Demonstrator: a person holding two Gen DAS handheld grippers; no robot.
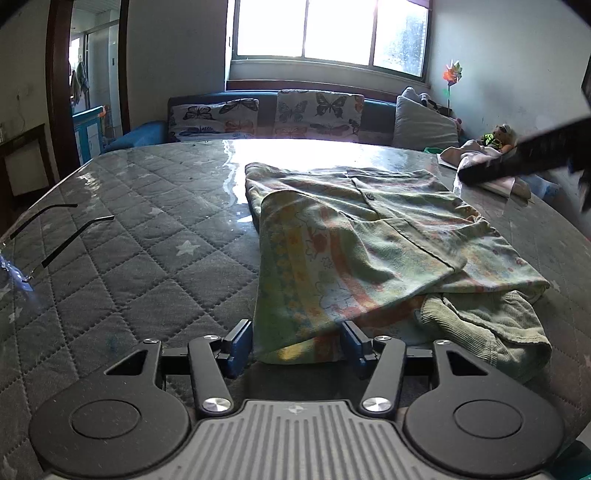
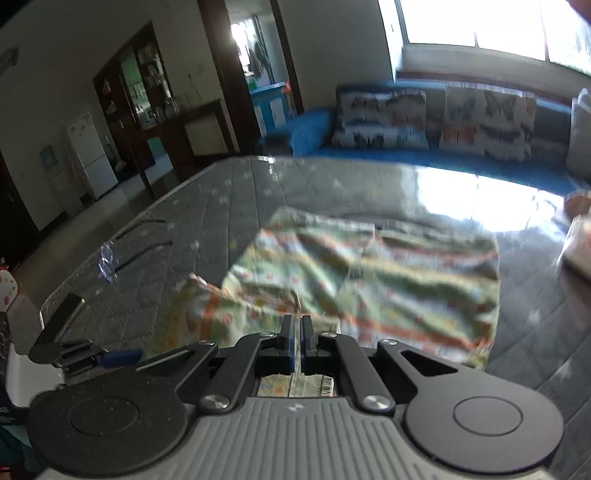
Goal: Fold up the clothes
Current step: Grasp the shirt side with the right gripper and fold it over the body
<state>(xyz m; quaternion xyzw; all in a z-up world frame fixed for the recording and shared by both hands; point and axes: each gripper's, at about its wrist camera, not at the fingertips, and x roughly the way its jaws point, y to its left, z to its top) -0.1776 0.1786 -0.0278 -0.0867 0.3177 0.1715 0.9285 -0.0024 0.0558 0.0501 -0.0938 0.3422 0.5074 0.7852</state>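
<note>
Quilted grey star-print cloth under glossy clear film covers the table (image 1: 147, 221); a sofa (image 1: 266, 114) stands below the window (image 1: 325, 29). Soft floral shirt (image 1: 351, 240) lies mid-table, part folded. Left gripper (image 1: 297, 345) gapes around its near hem; right gripper (image 2: 296, 339) pinches an edge.

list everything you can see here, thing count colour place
shirt: 1, pale green patterned, on the table, partly folded
table: 1, grey quilted cover under glass
glasses: 1 pair, dark arms, table's left edge
butterfly cushions: 2, white printed, on the sofa
sofa: 1, blue, below the window
pinwheel: 1, multicoloured, right corner
left gripper: 1, black, jaws apart around the shirt's near edge
right gripper: 1, black, shut on the shirt's fabric
</note>
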